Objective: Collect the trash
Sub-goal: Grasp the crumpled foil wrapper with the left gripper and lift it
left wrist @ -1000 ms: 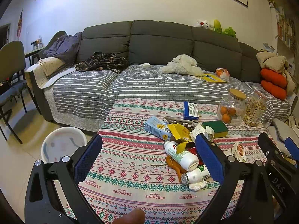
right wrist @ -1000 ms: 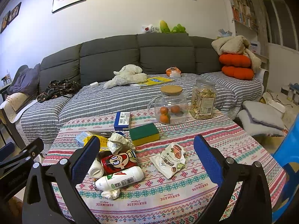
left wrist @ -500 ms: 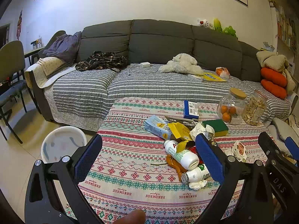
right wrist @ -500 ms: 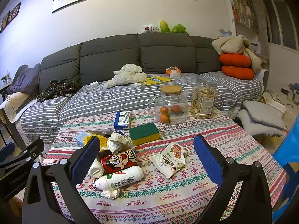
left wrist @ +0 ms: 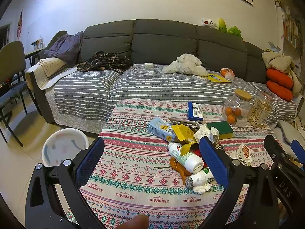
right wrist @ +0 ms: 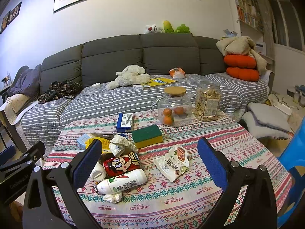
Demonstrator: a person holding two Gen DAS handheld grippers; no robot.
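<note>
A heap of trash lies on the patterned tablecloth [left wrist: 133, 173]: two white bottles [left wrist: 185, 158] [right wrist: 122, 181], a red can [right wrist: 121, 165], crumpled tissue [right wrist: 119, 145], a yellow wrapper [left wrist: 185, 133], a light blue carton [left wrist: 162, 127] and orange peel [left wrist: 178, 168]. A white snack packet [right wrist: 174, 162] lies apart to the right. A white bin [left wrist: 63, 147] stands on the floor left of the table. My left gripper [left wrist: 152, 164] is open and empty above the table's near left. My right gripper [right wrist: 149, 164] is open and empty, above the near edge.
A green and yellow sponge [right wrist: 146, 135], a blue box [right wrist: 124, 122], a glass jar of oranges [right wrist: 174, 108] and a snack jar [right wrist: 207, 101] stand at the table's far side. A grey sofa [right wrist: 133, 99] lies behind. A blue chair [right wrist: 293, 162] is at right.
Both grippers have hardly moved; the views shift only slightly. Nothing was taken hold of or let go.
</note>
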